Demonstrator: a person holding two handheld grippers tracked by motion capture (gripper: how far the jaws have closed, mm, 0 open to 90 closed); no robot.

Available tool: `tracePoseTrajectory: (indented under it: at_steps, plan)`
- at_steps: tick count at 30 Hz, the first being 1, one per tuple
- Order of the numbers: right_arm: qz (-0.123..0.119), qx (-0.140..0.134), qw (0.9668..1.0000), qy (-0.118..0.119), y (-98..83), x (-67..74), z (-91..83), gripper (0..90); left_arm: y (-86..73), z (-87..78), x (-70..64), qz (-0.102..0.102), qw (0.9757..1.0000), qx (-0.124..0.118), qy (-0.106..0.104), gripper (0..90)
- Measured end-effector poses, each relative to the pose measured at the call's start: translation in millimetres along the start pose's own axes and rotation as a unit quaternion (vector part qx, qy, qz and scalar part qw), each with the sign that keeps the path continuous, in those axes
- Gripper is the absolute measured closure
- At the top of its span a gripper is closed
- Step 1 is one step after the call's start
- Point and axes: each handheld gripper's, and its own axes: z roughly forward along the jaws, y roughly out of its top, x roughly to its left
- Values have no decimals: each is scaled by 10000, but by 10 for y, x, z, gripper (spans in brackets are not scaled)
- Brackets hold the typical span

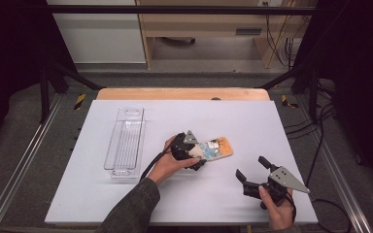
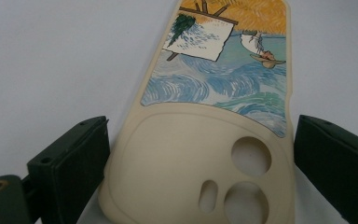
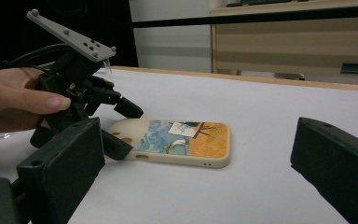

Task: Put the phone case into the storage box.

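Your right tool [image 1: 252, 171] idles agape; left tool [image 2: 200, 158], jaws apart, straddles phone case [image 2: 214, 116]: light, flexible, pinch its camera-end edges.

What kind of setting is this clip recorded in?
Probably a lab recording station: a white table framed by metal rails and dark curtains, with loose cables beside it and a wooden workbench behind.
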Motion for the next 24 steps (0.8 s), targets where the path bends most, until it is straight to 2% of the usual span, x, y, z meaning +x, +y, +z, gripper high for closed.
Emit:
tracePoseTrajectory:
  at_steps: [5, 6, 11, 19, 24]
  plan:
    - [12, 1, 10000, 2, 0, -3, -1, 29, 10, 22, 2, 12, 10000, 94, -18, 35]
    - [14, 0, 10000, -3, 0, -6, -3, 29, 15, 25, 1, 93, 9999, 134, -19, 27]
    - [55, -5, 10000, -21, -1, -12, -5, 30, 15, 16, 7, 118, 9998, 139, -40, 47]
    - [54, 7, 10000, -54, -5, -17, -3, 30, 22, -38, 3, 288, 9990, 300, -145, 89]
    - [40, 27, 10000, -48, -5, -1, 4, 32, -8, -62, -30, 247, 9994, 227, -77, 113]
